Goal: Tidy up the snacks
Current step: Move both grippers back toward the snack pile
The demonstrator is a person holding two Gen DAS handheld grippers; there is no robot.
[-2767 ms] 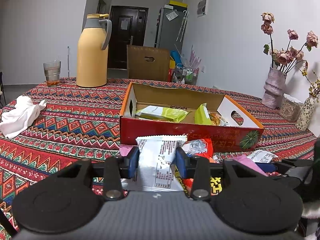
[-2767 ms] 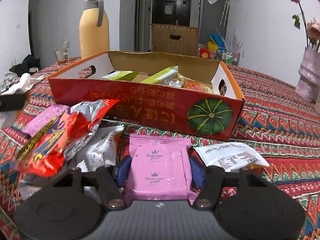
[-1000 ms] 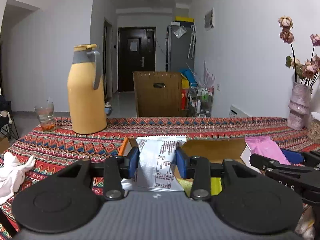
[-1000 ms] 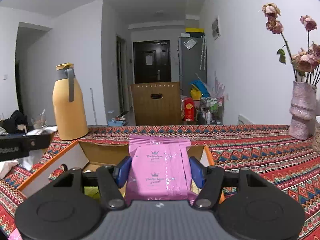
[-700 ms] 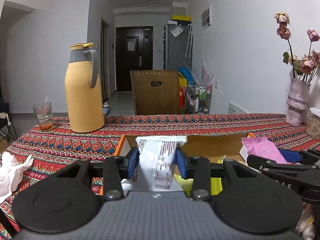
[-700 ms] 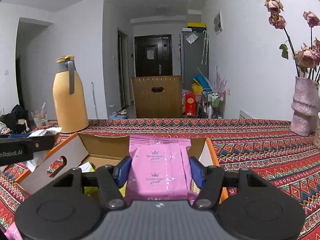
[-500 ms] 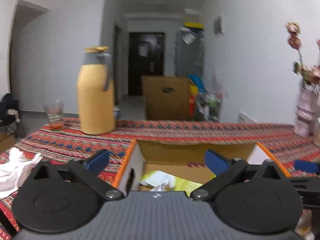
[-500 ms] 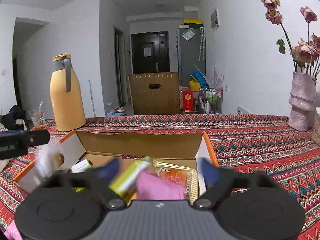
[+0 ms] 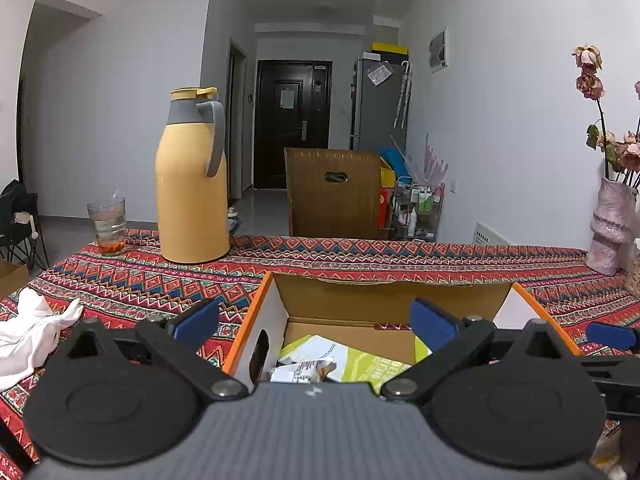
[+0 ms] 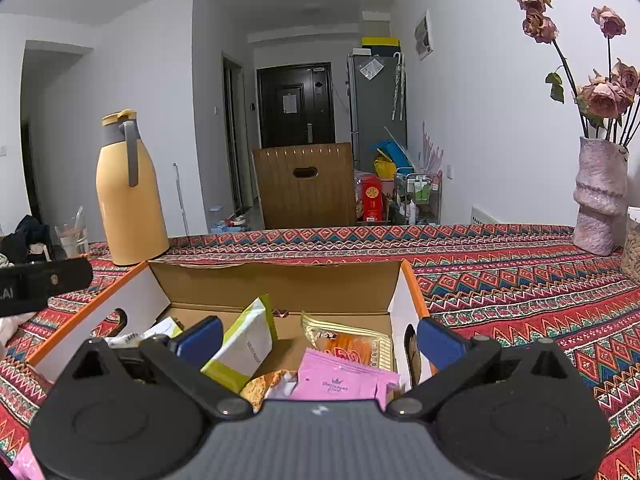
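Right wrist view only: pink foil snack packet (image 10: 344, 382) lying in the open orange-rimmed cardboard box (image 10: 280, 284), beside a green-edged white pouch (image 10: 244, 346). Left wrist view only: white printed snack packet (image 9: 298, 372) in the same box. Left gripper (image 9: 314, 322) and right gripper (image 10: 318, 340) both gape wide, empty; a second ago each clamped its packet, and the jaws have just opened.

A yellow thermos jug (image 9: 192, 184) stands at the far left of the patterned tablecloth (image 9: 360, 252), a drinking glass (image 9: 107, 226) just left of it. Near left lies a crumpled white cloth (image 9: 32, 328). Far right — a pink vase (image 10: 598, 196) of dried roses (image 10: 600, 96). Beyond the table: a brown chair back (image 9: 334, 194), a dark door (image 9: 294, 124).
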